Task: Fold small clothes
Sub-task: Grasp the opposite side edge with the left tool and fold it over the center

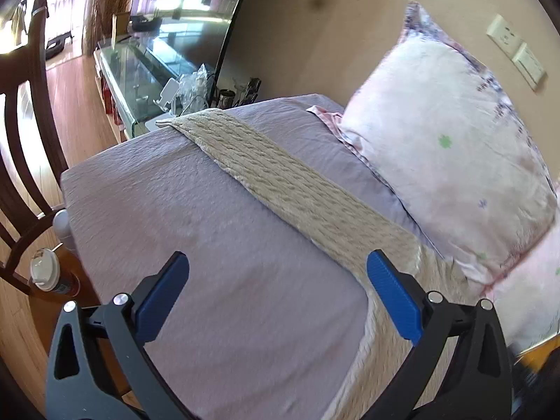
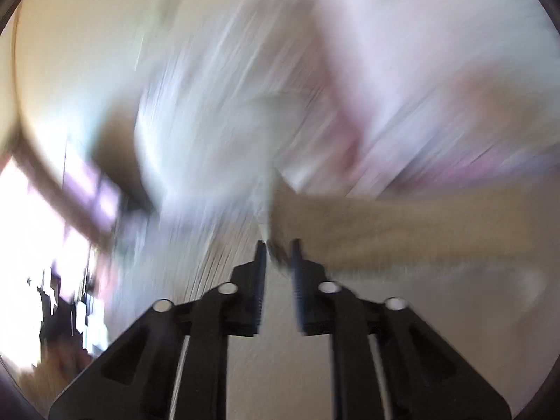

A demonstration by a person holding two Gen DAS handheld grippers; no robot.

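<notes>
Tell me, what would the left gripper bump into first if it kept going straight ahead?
Probably the lilac bedsheet: the open left gripper points down across it, with the beige knitted scarf just right. Depth is uncertain.

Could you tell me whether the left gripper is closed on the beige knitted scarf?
No, the left gripper is wide open above the bed, gripping nothing of the scarf.

Beige cable-knit scarf (image 1: 280, 175); lavender sheet (image 1: 210, 262); pink floral pillow (image 1: 437, 147); blue-padded left tool (image 1: 276, 273)

Home bedrm/living area: bed (image 1: 147, 210) w/ pillow (image 1: 437, 147), TV (image 1: 189, 7), glass stand (image 1: 140, 70), wood floor
</notes>
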